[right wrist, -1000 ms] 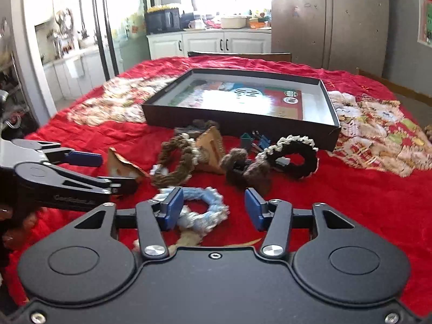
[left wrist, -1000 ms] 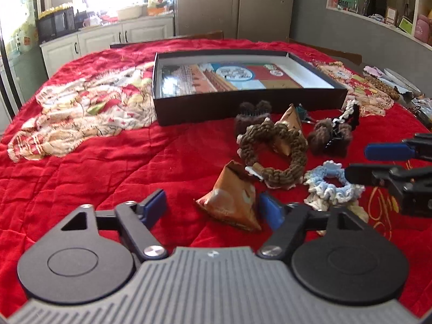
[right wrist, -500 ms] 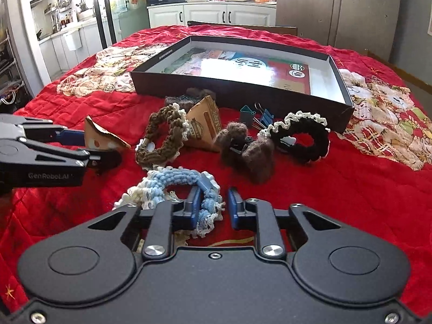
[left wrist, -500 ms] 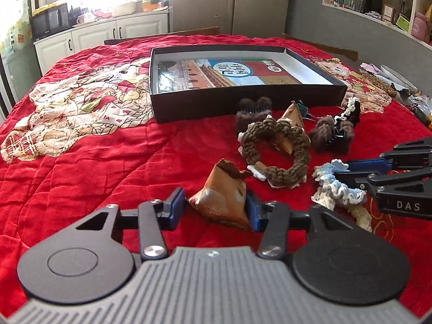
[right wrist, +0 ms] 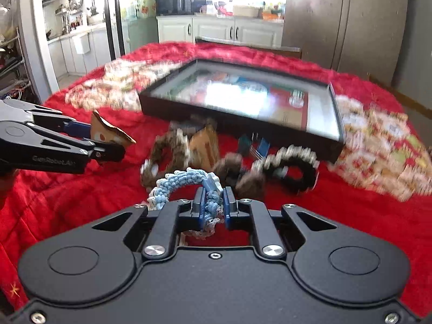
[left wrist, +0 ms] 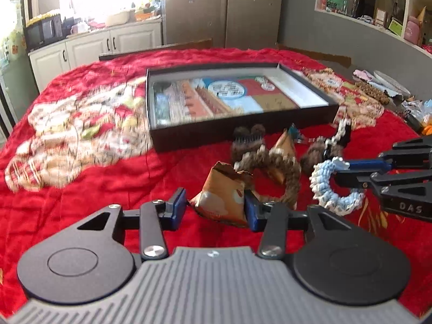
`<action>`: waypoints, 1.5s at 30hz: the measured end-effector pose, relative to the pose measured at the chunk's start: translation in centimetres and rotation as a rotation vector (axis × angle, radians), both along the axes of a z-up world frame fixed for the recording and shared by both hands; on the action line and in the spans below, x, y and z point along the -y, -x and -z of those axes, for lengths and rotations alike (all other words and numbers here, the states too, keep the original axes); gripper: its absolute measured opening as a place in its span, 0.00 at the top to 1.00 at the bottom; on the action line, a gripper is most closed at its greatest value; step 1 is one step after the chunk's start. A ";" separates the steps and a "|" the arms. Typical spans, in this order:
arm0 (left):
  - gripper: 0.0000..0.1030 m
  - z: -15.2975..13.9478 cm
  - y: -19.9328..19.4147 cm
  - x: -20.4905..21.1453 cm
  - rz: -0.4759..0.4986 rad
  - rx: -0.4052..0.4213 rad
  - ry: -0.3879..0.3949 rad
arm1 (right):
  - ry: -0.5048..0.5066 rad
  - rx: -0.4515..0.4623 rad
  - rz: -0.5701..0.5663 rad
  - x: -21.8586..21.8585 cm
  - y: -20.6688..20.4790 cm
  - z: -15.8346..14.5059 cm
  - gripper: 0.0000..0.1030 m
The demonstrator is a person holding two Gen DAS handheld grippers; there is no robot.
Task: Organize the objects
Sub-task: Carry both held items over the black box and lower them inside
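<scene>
A red quilted cloth (left wrist: 81, 189) with pale patterned patches covers the table; white kitchen cabinets (left wrist: 89, 46) and a tall grey cupboard (left wrist: 224, 8) stand behind.

The left gripper (left wrist: 216, 208) has its blue-padded fingers (left wrist: 176, 205) partly apart, the right pad pressing a torn brown triangular paper packet (left wrist: 221, 191), the left pad just clear of it. The right gripper (right wrist: 213, 208) has its fingers nearly together, clamped on a light-blue and white braided fabric ring (right wrist: 186, 181), lifted off the cloth.

One shallow black box (left wrist: 232, 135) with a printed picture inside lies beyond. Before it: one brown braided ring (left wrist: 278, 167), a second brown paper packet (left wrist: 284, 145), two fuzzy brown clips (left wrist: 247, 137), and one black-and-white ring (right wrist: 291, 167).
</scene>
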State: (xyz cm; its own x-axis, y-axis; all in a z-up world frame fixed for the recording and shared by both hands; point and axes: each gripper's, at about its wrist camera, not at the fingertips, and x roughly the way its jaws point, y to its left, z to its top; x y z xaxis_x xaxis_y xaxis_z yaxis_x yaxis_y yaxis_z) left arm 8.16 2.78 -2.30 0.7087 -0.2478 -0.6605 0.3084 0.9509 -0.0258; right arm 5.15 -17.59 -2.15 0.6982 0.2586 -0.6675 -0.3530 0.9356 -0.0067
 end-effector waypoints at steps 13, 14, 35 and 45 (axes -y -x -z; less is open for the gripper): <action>0.53 -3.7 -8.0 2.4 -0.016 0.069 -0.013 | 0.040 0.187 0.058 1.2 -6.3 -5.3 0.88; 0.53 -3.7 -8.8 2.6 -0.022 0.070 -0.017 | 0.037 0.190 0.065 1.4 -7.3 -5.3 0.88; 0.52 -0.4 -20.9 5.7 -0.122 0.046 -0.039 | 0.012 0.155 0.203 1.6 -23.0 -1.1 0.87; 0.52 0.8 -23.1 6.1 -0.130 0.019 -0.047 | 0.028 0.092 0.204 1.7 -25.5 1.0 0.87</action>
State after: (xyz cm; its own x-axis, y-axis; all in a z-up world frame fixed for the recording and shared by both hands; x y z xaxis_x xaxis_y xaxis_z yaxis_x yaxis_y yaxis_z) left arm 31.25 -3.33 -3.14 0.7452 -0.1221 -0.6556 0.1821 0.9830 0.0240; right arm 30.69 -19.30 -3.16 0.7925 0.0882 -0.6034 -0.1531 0.9866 -0.0568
